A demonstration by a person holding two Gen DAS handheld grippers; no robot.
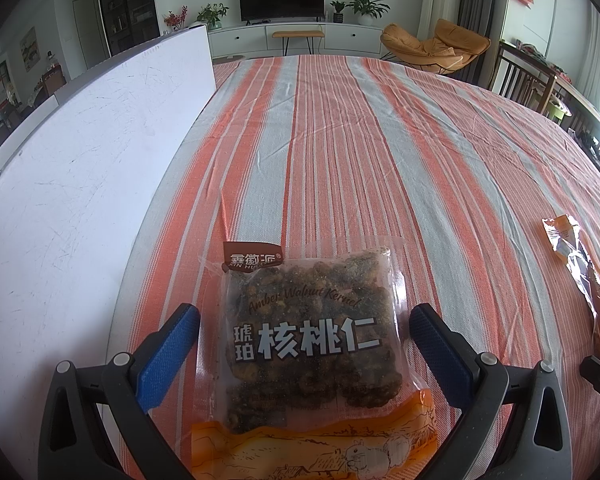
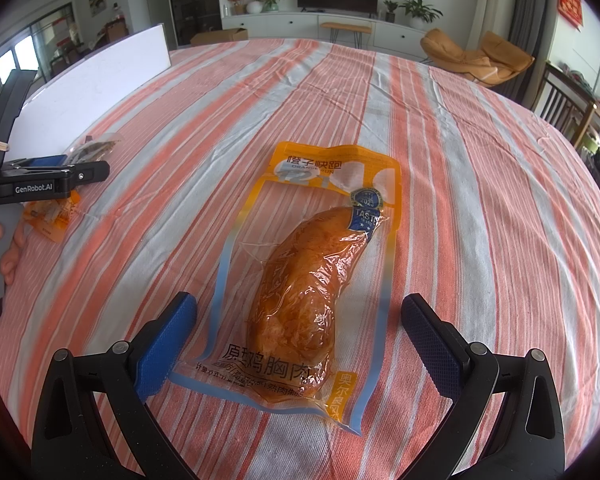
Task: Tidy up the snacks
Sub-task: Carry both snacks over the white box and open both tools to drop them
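Note:
A clear packet of dark walnut kernels (image 1: 308, 340) lies flat on the striped tablecloth (image 1: 360, 152). My left gripper (image 1: 304, 320) stands open, one blue pad on each side of the packet, not touching it. A vacuum packet of orange chicken breast (image 2: 300, 280) lies flat in the right wrist view. My right gripper (image 2: 298, 316) is open around its near end, fingers apart from it. The chicken packet (image 1: 580, 272) also shows at the right edge of the left wrist view. The left gripper (image 2: 52, 180) and the walnut packet (image 2: 60, 212) under it appear at the left of the right wrist view.
A tall white board (image 1: 80, 180) stands along the table's left side. A hand (image 2: 4, 248) holds the left gripper's handle. Beyond the table are a TV cabinet (image 1: 300, 36), an orange lounge chair (image 1: 432, 48) and wooden chairs (image 1: 532, 80).

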